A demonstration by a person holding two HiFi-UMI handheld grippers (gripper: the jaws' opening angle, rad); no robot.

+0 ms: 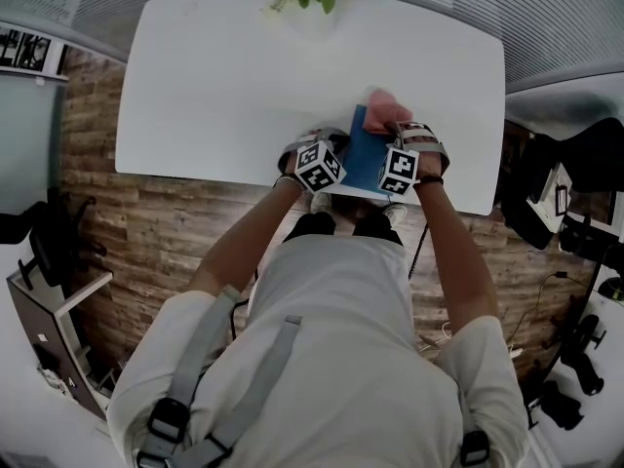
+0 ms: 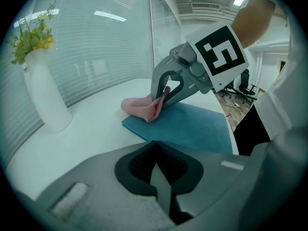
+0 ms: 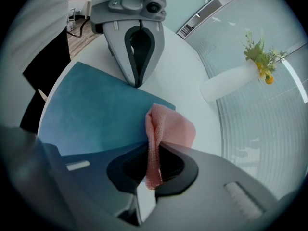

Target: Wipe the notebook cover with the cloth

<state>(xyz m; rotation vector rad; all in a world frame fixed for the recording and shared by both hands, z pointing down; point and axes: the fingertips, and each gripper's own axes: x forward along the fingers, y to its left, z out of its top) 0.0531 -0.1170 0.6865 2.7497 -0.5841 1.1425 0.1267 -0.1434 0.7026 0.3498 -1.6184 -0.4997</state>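
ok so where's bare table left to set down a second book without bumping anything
The table is bare across its left half, from the vase to the left edge. A smaller patch lies beyond the cloth toward the right edge. The near edge is crowded: notebook, left gripper, right gripper.

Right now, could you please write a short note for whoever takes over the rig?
Left tongs: shut, empty, tips down at the blue notebook's edge.
Right tongs: shut on the pink cloth.
The notebook lies closed on the white table; the cloth rests on its far corner.
Done: cloth is gripped and on the cover.
Left: wipe across the cover; how much is already wiped cannot be told.
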